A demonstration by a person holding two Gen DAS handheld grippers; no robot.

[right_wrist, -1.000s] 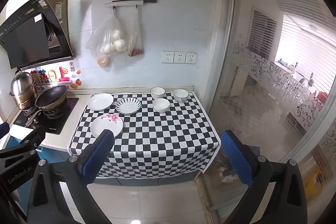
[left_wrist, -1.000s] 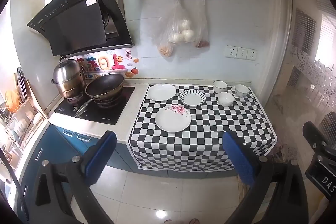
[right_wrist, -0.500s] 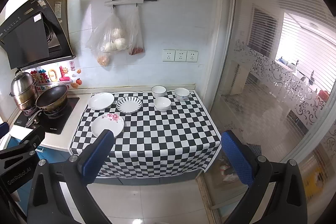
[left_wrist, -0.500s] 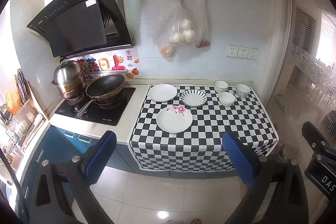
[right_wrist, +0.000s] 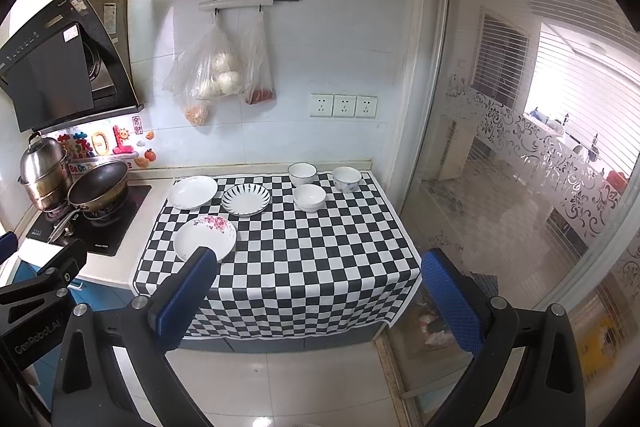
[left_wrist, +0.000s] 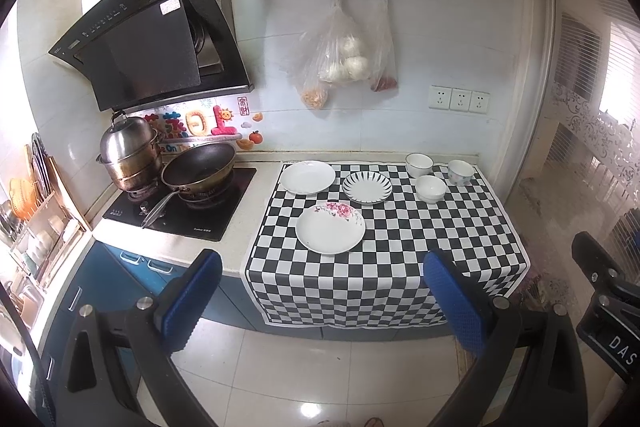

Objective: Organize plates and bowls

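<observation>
Left gripper [left_wrist: 322,293] jaws wide apart, nothing between them, hanging over the floor in front of the counter; right gripper [right_wrist: 316,291] same, spread and empty, well short of the checkered cloth [right_wrist: 320,255]. All the crockery sits on that cloth. Plates on the left half: flowered plate [left_wrist: 330,229] nearest the front edge, plain white plate [left_wrist: 307,177] behind it by the stove side, striped plate [left_wrist: 367,187] just beside the white one. Bowls cluster at the back right: white bowl [left_wrist: 430,188] in front, rimmed bowl [left_wrist: 419,165] and patterned bowl [left_wrist: 460,172] behind, near each other but apart. Nothing stacked yet, so my read is the task hasn't started. Handling guess: glazed ceramic, rigid, slick, chips easily, moderate weight. Plates lie flat, so take the rim at the near edge, one finger under the lip, one on top; the cloth may bunch if a finger drags. Bowls: pinch the wall over the rim, one finger inside. Set down gently when nesting. Wok [left_wrist: 199,169] and steamer pot [left_wrist: 130,157] on the hob are clear of the work.
</observation>
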